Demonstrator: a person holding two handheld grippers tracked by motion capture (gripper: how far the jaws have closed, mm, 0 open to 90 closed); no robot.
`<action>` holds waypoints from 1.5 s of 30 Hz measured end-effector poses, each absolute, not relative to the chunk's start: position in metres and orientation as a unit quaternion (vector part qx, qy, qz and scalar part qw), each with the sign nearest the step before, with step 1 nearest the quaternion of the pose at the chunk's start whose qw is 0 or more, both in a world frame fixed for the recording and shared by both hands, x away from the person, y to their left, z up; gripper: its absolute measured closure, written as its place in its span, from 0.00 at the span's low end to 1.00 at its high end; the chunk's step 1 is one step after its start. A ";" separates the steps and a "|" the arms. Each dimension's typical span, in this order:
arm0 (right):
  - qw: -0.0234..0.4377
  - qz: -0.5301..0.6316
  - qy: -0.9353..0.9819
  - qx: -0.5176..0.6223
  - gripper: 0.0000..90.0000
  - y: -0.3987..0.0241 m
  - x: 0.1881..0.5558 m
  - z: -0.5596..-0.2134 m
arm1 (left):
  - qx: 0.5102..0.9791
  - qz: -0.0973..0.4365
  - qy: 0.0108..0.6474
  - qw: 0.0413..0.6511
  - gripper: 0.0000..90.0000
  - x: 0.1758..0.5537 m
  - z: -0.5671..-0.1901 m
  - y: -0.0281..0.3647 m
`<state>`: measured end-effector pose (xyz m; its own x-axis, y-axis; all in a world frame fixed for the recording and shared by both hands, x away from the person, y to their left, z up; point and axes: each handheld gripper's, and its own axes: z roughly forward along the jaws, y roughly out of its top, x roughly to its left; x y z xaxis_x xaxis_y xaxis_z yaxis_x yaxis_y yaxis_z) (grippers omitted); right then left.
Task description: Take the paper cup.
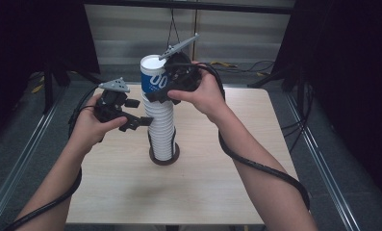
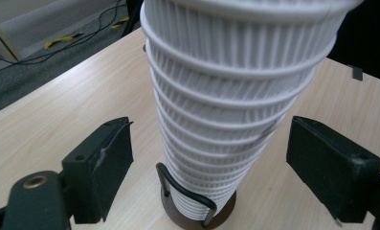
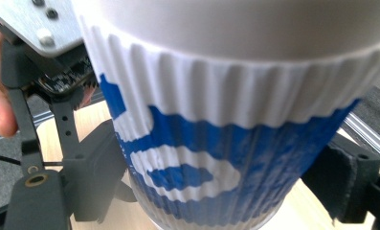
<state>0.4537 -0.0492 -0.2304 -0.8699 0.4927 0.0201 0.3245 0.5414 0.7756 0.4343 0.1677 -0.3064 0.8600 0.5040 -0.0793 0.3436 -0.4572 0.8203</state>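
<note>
So starting on the left side of the high view, the left gripper sits right up against the stack of white ribbed cups, about halfway up it. In the left gripper view its jaws are spread wide, one on each side of the stack, and neither one actually touches the cups, there's a clear gap on both sides. The stack stands upright near the middle of the light wooden table, sitting in a round dark base with a black wire loop hugging the bottom cups. Moving right, the blue and white cup sits at the very top of the stack, and the right gripper comes at it from the right side, the person's hand wrapped around the gripper body. In the right gripper view the blue and white cup is huge and close between the two black jaws; the left one looks pressed against the cup wall, the right one is at the cup's edge, though I can't tell for sure whether it's really squeezing. Both cables trail back along the forearms toward the bottom of the high view.
</note>
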 end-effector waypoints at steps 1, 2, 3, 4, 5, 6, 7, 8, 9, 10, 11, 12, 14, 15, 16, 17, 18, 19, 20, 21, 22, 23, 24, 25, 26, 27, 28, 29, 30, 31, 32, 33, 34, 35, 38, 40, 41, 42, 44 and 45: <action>0.100 0.417 0.872 0.235 0.17 -0.049 0.454 -0.230 | 0.848 0.089 0.248 0.459 0.18 0.434 -0.304 0.167; 0.101 0.417 0.873 0.234 0.17 -0.049 0.453 -0.230 | 0.847 0.086 0.247 0.462 0.18 0.435 -0.302 0.167; 0.101 0.416 0.873 0.234 0.17 -0.049 0.453 -0.230 | 0.848 0.088 0.243 0.463 0.18 0.435 -0.300 0.166; 0.101 0.416 0.873 0.235 0.17 -0.049 0.453 -0.230 | 0.846 0.088 0.246 0.465 0.18 0.435 -0.298 0.165; 0.100 0.416 0.873 0.235 0.17 -0.049 0.453 -0.230 | 0.845 0.087 0.246 0.467 0.18 0.435 -0.296 0.164; 0.100 0.415 0.873 0.235 0.17 -0.049 0.453 -0.230 | 0.845 0.088 0.243 0.468 0.17 0.436 -0.295 0.164; 0.101 0.415 0.873 0.234 0.17 -0.049 0.453 -0.230 | 0.845 0.088 0.243 0.469 0.17 0.436 -0.294 0.163; 0.102 0.414 0.874 0.234 0.17 -0.049 0.453 -0.230 | 0.846 0.089 0.239 0.468 0.17 0.435 -0.293 0.162; 0.103 0.413 0.875 0.233 0.17 -0.049 0.453 -0.230 | 0.846 0.091 0.235 0.469 0.18 0.436 -0.292 0.161; 0.103 0.413 0.875 0.233 0.17 -0.049 0.453 -0.229 | 0.846 0.091 0.235 0.471 0.17 0.436 -0.292 0.160; 0.103 0.412 0.875 0.233 0.17 -0.049 0.453 -0.229 | 0.846 0.092 0.230 0.472 0.17 0.436 -0.291 0.160; 0.103 0.411 0.876 0.233 0.17 -0.049 0.453 -0.229 | 0.844 0.091 0.229 0.476 0.18 0.436 -0.290 0.158; 0.103 0.412 0.875 0.233 0.17 -0.049 0.453 -0.229 | 0.843 0.088 0.226 0.480 0.18 0.436 -0.289 0.156; 0.102 0.412 0.875 0.232 0.17 -0.049 0.453 -0.230 | 0.843 0.088 0.225 0.481 0.18 0.437 -0.289 0.155; 0.101 0.414 0.874 0.232 0.17 -0.049 0.453 -0.230 | 0.841 0.088 0.226 0.484 0.18 0.437 -0.288 0.154; 0.100 0.415 0.874 0.233 0.17 -0.049 0.453 -0.230 | 0.840 0.086 0.226 0.485 0.18 0.437 -0.288 0.153; 0.100 0.415 0.874 0.234 0.17 -0.049 0.453 -0.230 | 0.840 0.087 0.227 0.484 0.17 0.438 -0.288 0.152; 0.100 0.415 0.873 0.234 0.17 -0.049 0.453 -0.230 | 0.841 0.093 0.225 0.483 0.17 0.438 -0.287 0.152; 0.100 0.416 0.873 0.234 0.17 -0.049 0.453 -0.230 | 0.838 0.089 0.230 0.486 0.17 0.438 -0.288 0.150; 0.100 0.415 0.873 0.234 0.17 -0.049 0.453 -0.230 | 0.838 0.089 0.229 0.487 0.17 0.439 -0.287 0.150; 0.100 0.415 0.873 0.234 0.17 -0.049 0.453 -0.230 | 0.839 0.089 0.227 0.487 0.17 0.439 -0.287 0.151; 0.100 0.415 0.874 0.234 0.17 -0.049 0.453 -0.230 | 0.840 0.089 0.225 0.486 0.17 0.440 -0.287 0.151; 0.101 0.415 0.874 0.232 0.17 -0.049 0.453 -0.230 | 0.839 0.089 0.225 0.487 0.17 0.440 -0.287 0.151; 0.101 0.415 0.874 0.232 0.17 -0.049 0.453 -0.230 | 0.840 0.090 0.223 0.487 0.17 0.440 -0.287 0.151; 0.102 0.414 0.874 0.233 0.17 -0.049 0.453 -0.230 | 0.838 0.087 0.225 0.489 0.17 0.440 -0.288 0.151; 0.103 0.414 0.874 0.233 0.17 -0.049 0.453 -0.230 | 0.837 0.086 0.226 0.491 0.17 0.440 -0.288 0.151; 0.103 0.414 0.874 0.233 0.17 -0.049 0.453 -0.230 | 0.836 0.087 0.225 0.492 0.17 0.441 -0.288 0.151; 0.103 0.414 0.874 0.233 0.17 -0.049 0.453 -0.230 | 0.833 0.083 0.229 0.496 0.17 0.441 -0.289 0.151; 0.104 0.414 0.874 0.233 0.17 -0.049 0.453 -0.230 | 0.834 0.083 0.229 0.496 0.17 0.440 -0.289 0.151; 0.104 0.414 0.874 0.233 0.17 -0.049 0.453 -0.230 | 0.833 0.083 0.229 0.496 0.17 0.440 -0.289 0.151; 0.104 0.414 0.874 0.233 0.17 -0.049 0.453 -0.230 | 0.833 0.084 0.229 0.497 0.17 0.440 -0.289 0.151; 0.105 0.413 0.874 0.233 0.17 -0.048 0.452 -0.230 | 0.834 0.086 0.225 0.496 0.17 0.440 -0.289 0.152; 0.106 0.411 0.875 0.233 0.17 -0.048 0.452 -0.229 | 0.834 0.087 0.224 0.496 0.17 0.440 -0.289 0.152; 0.107 0.410 0.876 0.232 0.18 -0.048 0.452 -0.229 | 0.834 0.088 0.223 0.497 0.17 0.441 -0.290 0.152; 0.109 0.413 0.875 0.230 0.18 -0.048 0.452 -0.229 | 0.836 0.094 0.221 0.493 0.18 0.440 -0.290 0.153; 0.110 0.417 0.873 0.229 0.18 -0.049 0.452 -0.228 | 0.836 0.093 0.222 0.493 0.19 0.440 -0.290 0.153; 0.109 0.421 0.871 0.229 0.19 -0.049 0.452 -0.228 | 0.836 0.093 0.221 0.494 0.20 0.440 -0.290 0.154; 0.106 0.424 0.869 0.233 0.19 -0.050 0.452 -0.227 | 0.835 0.092 0.223 0.495 0.20 0.440 -0.290 0.153; 0.111 0.426 0.868 0.231 0.19 -0.050 0.452 -0.225 | 0.836 0.093 0.222 0.493 0.20 0.440 -0.290 0.153; 0.110 0.428 0.867 0.231 0.19 -0.050 0.451 -0.224 | 0.836 0.093 0.223 0.492 0.20 0.440 -0.290 0.153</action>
<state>0.4512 -0.0502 -0.2239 -0.8689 0.4949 0.0077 0.3066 0.5260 0.7933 0.4397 0.1531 -0.2897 0.8834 0.4642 -0.0646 0.2817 -0.4157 0.8648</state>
